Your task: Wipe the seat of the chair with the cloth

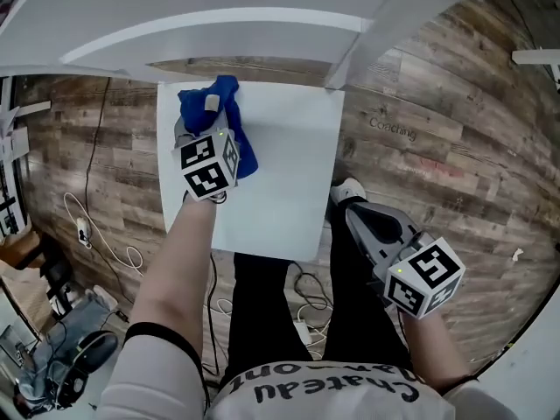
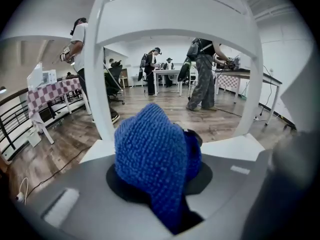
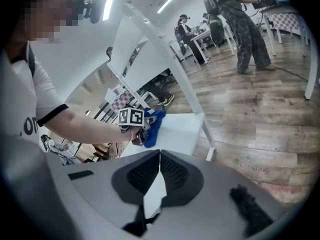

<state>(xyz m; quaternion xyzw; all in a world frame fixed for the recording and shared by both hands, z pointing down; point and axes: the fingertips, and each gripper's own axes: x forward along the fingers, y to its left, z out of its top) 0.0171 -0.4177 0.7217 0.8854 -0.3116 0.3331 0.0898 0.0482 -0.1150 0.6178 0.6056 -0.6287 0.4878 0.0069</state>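
Wood-plank floor [image 1: 455, 129] throughout; open workroom.

Nearest: right gripper [image 3: 159, 160], jaws pressed together, nothing between the pads. Held off the seat, over the floor, beside a black trouser leg [image 1: 350, 304]. White shoe [image 1: 348, 187] just ahead of its tips. Faint lettering [image 1: 392, 128] on the planks farther ahead of it.

Left gripper [image 1: 210, 105], forward and to the left of the right one, clenched on blue nubby cloth [image 1: 238, 143]. Cloth bunched between and over the jaws, loose part trailing to the gripper's right.

Beneath the left gripper: white chair seat [image 1: 289, 182], square. Cloth resting on its far left part, close to the back edge.

Just beyond the left jaws: white chair backrest [image 1: 219, 24], curved top rail and two uprights.

Left of the left gripper, on the floor: loose cables [image 1: 96, 234].

Far ahead of the left gripper, seen through the backrest: several standing persons [image 2: 202, 74] and white tables [image 2: 167, 74]. Table with checkered cover [image 2: 50, 91] off to the left. Dark railing [image 2: 15, 119] at the far left.
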